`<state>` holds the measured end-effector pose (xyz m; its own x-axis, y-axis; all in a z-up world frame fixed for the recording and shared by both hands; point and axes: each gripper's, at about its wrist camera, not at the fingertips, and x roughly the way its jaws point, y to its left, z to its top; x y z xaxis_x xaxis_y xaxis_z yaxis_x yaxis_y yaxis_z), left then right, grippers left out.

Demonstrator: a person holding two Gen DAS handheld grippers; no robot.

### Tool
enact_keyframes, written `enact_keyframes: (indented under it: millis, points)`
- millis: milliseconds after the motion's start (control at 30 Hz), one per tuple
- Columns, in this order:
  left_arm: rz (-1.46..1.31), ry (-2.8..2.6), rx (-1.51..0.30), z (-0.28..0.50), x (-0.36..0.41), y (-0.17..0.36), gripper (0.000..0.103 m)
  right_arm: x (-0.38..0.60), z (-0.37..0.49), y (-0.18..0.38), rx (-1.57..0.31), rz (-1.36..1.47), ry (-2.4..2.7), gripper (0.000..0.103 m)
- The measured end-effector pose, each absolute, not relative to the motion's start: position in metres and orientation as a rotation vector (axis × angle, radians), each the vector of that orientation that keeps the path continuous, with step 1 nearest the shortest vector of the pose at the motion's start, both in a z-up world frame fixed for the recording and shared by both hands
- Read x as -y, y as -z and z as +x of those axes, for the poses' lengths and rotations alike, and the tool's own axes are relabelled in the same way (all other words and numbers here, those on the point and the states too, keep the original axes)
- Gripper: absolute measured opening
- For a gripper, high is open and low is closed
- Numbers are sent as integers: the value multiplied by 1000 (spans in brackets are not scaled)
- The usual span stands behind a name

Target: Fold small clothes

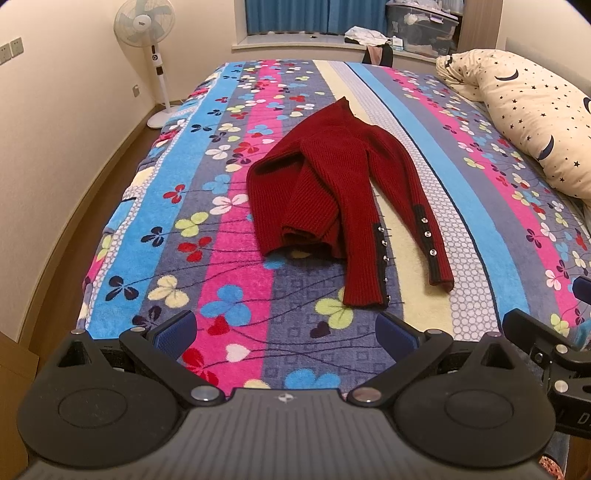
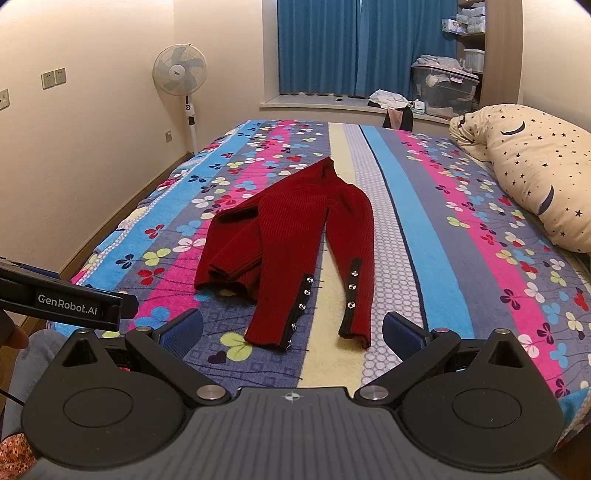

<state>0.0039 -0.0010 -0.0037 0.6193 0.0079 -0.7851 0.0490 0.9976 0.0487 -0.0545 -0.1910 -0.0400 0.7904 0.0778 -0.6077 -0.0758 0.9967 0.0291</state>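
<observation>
A small dark red knit sweater [image 1: 332,177] lies on the bed, its body bunched to the left and both sleeves stretched toward me, cuffs with black button plackets. It also shows in the right wrist view [image 2: 291,236]. My left gripper [image 1: 286,332] is open and empty, just short of the nearer sleeve cuff [image 1: 365,291]. My right gripper [image 2: 293,332] is open and empty, its jaws standing wide to either side of the two cuffs [image 2: 354,328], slightly nearer than them.
The bed carries a striped flower-print blanket [image 1: 236,206]. A star-print pillow [image 1: 532,122] lies along the right side. A standing fan [image 1: 146,29] is by the left wall. A windowsill with storage boxes [image 2: 443,88] is beyond the bed.
</observation>
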Motion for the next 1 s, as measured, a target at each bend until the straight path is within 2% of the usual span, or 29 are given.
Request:
enact_keyframes:
  millis: [733, 1000]
  points:
    - [78, 22, -911, 9, 0, 4, 103, 194, -49, 48, -676, 22, -92, 102]
    - [28, 63, -934, 41, 2, 15, 103, 210, -23, 68, -697, 53, -26, 102]
